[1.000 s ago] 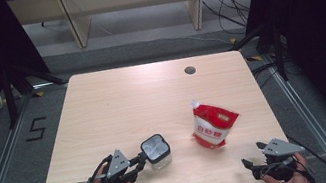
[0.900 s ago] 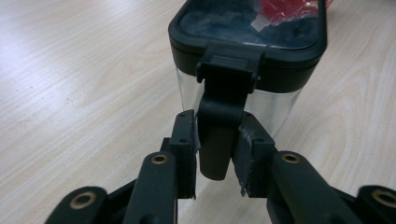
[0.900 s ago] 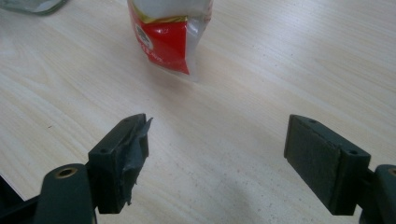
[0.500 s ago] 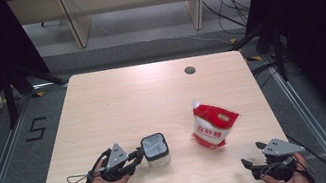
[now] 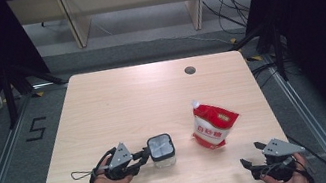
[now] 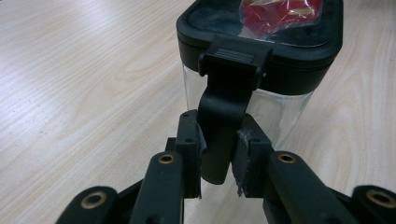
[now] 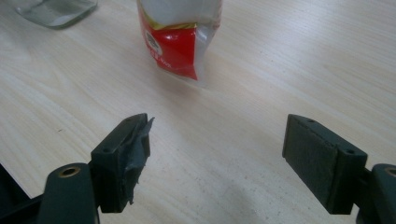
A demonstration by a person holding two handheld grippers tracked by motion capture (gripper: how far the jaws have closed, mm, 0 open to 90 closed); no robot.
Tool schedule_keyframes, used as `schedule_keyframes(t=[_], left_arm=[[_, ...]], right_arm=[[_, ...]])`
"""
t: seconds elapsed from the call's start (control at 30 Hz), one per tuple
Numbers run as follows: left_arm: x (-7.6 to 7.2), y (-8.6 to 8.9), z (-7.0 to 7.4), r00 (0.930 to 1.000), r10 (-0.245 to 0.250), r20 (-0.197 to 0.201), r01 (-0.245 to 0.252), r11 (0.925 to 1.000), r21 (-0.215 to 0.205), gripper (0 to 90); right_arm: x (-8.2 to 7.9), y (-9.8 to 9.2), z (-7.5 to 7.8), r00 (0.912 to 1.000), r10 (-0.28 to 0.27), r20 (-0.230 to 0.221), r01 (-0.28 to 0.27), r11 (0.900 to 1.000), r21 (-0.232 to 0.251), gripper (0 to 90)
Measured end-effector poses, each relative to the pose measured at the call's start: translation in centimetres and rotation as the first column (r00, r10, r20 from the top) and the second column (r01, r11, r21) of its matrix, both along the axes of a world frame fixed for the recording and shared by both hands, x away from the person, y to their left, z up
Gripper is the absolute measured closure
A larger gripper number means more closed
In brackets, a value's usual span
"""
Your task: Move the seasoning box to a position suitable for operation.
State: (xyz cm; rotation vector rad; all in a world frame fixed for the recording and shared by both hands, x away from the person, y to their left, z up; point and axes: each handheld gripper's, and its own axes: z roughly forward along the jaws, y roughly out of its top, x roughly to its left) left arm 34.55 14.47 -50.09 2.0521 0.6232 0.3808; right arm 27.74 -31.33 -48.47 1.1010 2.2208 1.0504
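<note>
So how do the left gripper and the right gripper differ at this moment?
The left gripper has its jaws shut on the black latch tab of the clear container; the right gripper stands wide open with nothing between its jaws. The left sits against the container, while the right is apart from the red and white pouch. Both sit low near the table's front edge.

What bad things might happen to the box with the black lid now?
1. The left gripper pinches only the lid's latch, so a hard pull might drag or tip the box instead of unclipping it.
2. The box stands close to the table front edge, so a tug that way might slide it off.
3. The right gripper waits open, not steadying the box; the pouch stands nearby and could get knocked.
</note>
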Motion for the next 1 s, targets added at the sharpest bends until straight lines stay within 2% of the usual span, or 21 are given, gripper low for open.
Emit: schedule_keyframes(t=[0.13,0.2,0.23,0.27,0.3,0.33,0.37,0.4,0.57,0.6,0.63,0.67,0.7,0.73,0.77,0.83,1.0], left_arm=[[-0.2,-0.6,-0.1,0.9997,-0.024,-0.008,0.024,0.9996,-0.017,73.6],[-0.3,-1.0,-0.2,0.9994,-0.032,-0.016,0.031,0.999,-0.033,73.5],[-0.4,-1.1,-0.1,0.9993,-0.036,-0.012,0.036,0.9992,-0.017,73.5],[-0.5,-1.3,-0.1,0.9989,-0.045,-0.014,0.045,0.9988,-0.021,73.5],[-0.5,-1.5,-0.1,0.9986,-0.052,-0.011,0.052,0.9982,-0.03,73.5],[-0.5,-1.5,-0.1,0.9986,-0.052,-0.011,0.052,0.9982,-0.03,73.5],[-0.6,-1.7,-0.1,0.9977,-0.063,-0.023,0.062,0.9974,-0.037,73.5],[-0.5,-1.7,-0.1,0.997,-0.078,-0.001,0.078,0.9969,-0.012,73.5],[-0.6,-2.1,0.0,0.9964,-0.084,-0.013,0.084,0.9964,-0.011,73.5],[-0.5,-2.1,0.0,0.9955,-0.094,-0.01,0.094,0.9955,-0.001,73.5],[-0.5,-2.2,-0.1,0.9953,-0.097,-0.006,0.097,0.9953,-0.005,73.5],[-0.5,-2.3,-0.1,0.9942,-0.108,0.001,0.108,0.9941,-0.009,73.5],[-0.5,-2.3,0.0,0.9945,-0.105,-0.001,0.105,0.9945,-0.006,73.5],[-0.5,-2.3,0.0,0.9945,-0.105,-0.001,0.105,0.9945,-0.006,73.5],[-0.5,-2.5,-0.1,0.9934,-0.114,-0.012,0.113,0.9934,-0.016,73.5],[-0.3,-2.5,-0.1,0.9917,-0.128,0.003,0.128,0.9917,-0.009,73.5],[0.1,-2.6,-0.1,0.9913,-0.132,0.004,0.132,0.991,-0.023,73.4]], right_arm=[[0.1,0.0,0.0,0.9999,0.013,0.003,-0.013,1.0,0.022,24.5],[0.0,0.0,-0.1,0.9999,0.01,-0.013,-0.009,0.999,0.035,23.7],[0.1,-0.1,-0.1,0.9999,0.01,-0.002,-0.01,0.999,0.044,23.2],[0.0,0.0,-0.1,0.9997,0.001,-0.025,0.001,0.997,0.072,23.2],[0.1,-0.2,-0.2,0.9999,0.013,-0.008,-0.012,0.998,0.067,23.2],[0.1,-0.2,-0.2,0.9999,0.008,-0.01,-0.007,0.998,0.066,22.9],[0.2,-0.3,-0.2,1.0,0.01,0.001,-0.01,0.998,0.057,22.9],[0.2,-0.3,-0.2,1.0,0.009,-0.005,-0.008,0.998,0.06,22.8],[0.2,-0.3,-0.2,1.0,0.009,-0.001,-0.008,0.998,0.062,22.9],[0.0,-0.1,-0.2,0.9996,-0.002,-0.029,0.004,0.997,0.079,22.9],[-0.1,-0.1,-0.2,0.9996,-0.002,-0.03,0.004,0.997,0.08,22.9],[0.0,-0.1,-0.2,0.9998,0.001,-0.021,0.0,0.997,0.077,22.9],[0.2,-0.3,-0.1,0.9999,0.011,0.008,-0.012,0.999,0.052,22.8],[0.0,-0.1,-0.2,0.9998,0.006,-0.017,-0.005,0.997,0.071,22.9],[0.0,-0.1,-0.2,0.9998,0.008,-0.02,-0.007,0.998,0.068,22.9],[0.1,-0.1,-0.2,0.9998,0.01,-0.017,-0.009,0.998,0.069,22.9],[0.0,0.0,-0.2,0.9997,0.018,-0.014,-0.017,0.997,0.073,22.9]])
